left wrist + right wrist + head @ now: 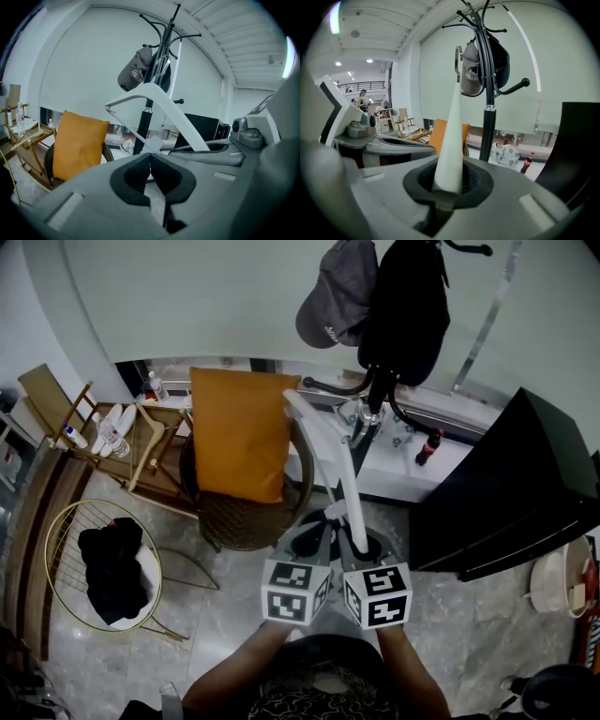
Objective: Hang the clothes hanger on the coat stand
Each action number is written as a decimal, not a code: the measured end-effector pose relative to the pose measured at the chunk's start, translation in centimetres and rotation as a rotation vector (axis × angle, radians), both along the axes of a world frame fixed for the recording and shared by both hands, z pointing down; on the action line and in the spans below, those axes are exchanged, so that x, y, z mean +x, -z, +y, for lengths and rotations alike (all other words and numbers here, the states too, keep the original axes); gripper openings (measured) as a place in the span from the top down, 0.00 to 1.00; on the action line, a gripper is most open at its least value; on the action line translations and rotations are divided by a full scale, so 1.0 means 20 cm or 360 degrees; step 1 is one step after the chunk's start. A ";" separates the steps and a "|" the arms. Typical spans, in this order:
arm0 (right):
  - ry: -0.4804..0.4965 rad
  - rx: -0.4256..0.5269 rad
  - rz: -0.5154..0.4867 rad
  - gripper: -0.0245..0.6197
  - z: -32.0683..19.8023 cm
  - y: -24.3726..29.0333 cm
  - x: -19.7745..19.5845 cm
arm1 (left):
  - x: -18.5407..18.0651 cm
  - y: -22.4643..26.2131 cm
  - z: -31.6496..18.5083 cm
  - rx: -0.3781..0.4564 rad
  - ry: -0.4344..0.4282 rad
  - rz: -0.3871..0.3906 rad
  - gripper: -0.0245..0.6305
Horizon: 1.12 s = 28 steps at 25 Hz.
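Hanger (pixel 452 131) of white plastic, triangular with a thin lower bar and a small metal hook (pixel 457 58), is sitting in the air in front of the person, not yet on the stand. The right gripper (pixel 448 183) is clamping one shoulder end between its dark pads. The broad arm is therefore rising away from the jaws, and the hook is standing clear at the far top, free to catch a prong.

The left gripper (pixel 150 161), just beside it, is pressing its jaws together tip to tip. The thin lower bar is running straight into those tips and looks pinched there, which I judge is steadying the frame against swinging.

Both grippers are pointing at the tall black metal coat stand (pixel 488 136), which is standing just beyond the hook. A grey baseball cap (pixel 337 292) and a black fabric item (pixel 408 310) are hanging from its upper prongs, so a bare prong is probably the target. A knob-ended curved prong (pixel 520 85) lower down is showing empty.

Around the stand, a brown woven round chair (pixel 239 521) is carrying an orange cushion (pixel 242 432). A black cabinet (pixel 511 488) is standing to the right, and a gold-rimmed wire basket (pixel 66 531) is holding dark cloth at the left.
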State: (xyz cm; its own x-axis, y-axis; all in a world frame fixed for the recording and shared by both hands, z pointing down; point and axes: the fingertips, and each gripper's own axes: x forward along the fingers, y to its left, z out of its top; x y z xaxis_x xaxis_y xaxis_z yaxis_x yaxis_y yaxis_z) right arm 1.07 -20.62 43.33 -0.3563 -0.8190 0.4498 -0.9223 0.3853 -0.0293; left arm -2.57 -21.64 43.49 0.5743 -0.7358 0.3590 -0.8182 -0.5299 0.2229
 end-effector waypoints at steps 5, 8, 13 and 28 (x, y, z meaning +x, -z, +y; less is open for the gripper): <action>0.0008 -0.0010 -0.0001 0.91 -0.05 -0.02 0.01 | 0.01 0.00 -0.04 0.0001 0.0007 -0.0004 0.95; 0.0017 -0.0011 0.0001 0.91 -0.09 -0.03 0.01 | 0.01 -0.01 -0.08 -0.0006 0.0018 -0.0010 0.95; 0.0026 -0.0023 0.0012 0.91 -0.16 -0.04 0.02 | 0.01 -0.02 -0.15 -0.0007 0.0035 -0.0013 0.95; 0.0030 -0.0055 0.0033 0.91 -0.34 -0.09 0.12 | 0.09 -0.06 -0.31 -0.0053 0.0034 -0.0011 0.95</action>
State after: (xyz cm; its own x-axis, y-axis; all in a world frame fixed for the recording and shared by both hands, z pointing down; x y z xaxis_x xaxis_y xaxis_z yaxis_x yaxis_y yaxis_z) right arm 3.39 -27.44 45.08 -0.3617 -0.7962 0.4851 -0.9156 0.4014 -0.0239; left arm -0.71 -27.86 44.72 0.5558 -0.7355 0.3874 -0.8310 -0.5045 0.2343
